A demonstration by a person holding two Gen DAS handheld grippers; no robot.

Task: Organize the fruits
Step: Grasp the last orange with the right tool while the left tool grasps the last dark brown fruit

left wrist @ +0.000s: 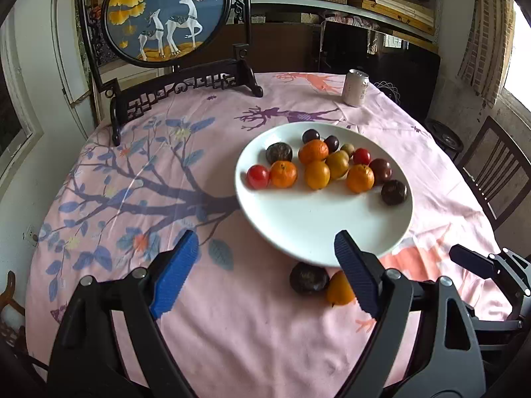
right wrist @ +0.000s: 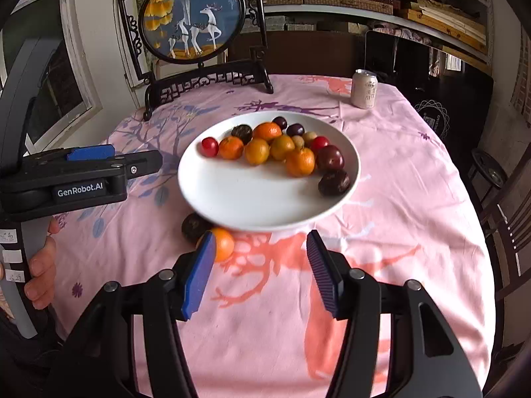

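A white plate holds several fruits: oranges, red tomatoes, dark plums and passion fruits; it also shows in the right wrist view. On the cloth just in front of the plate lie a dark passion fruit and an orange. My left gripper is open and empty, above the cloth near these two. My right gripper is open and empty, with the orange beside its left fingertip. The left gripper's body shows at the left of the right wrist view.
A pink printed tablecloth covers the round table. A drink can stands at the far right. A framed deer screen stands at the far left. A wooden chair is at the table's right.
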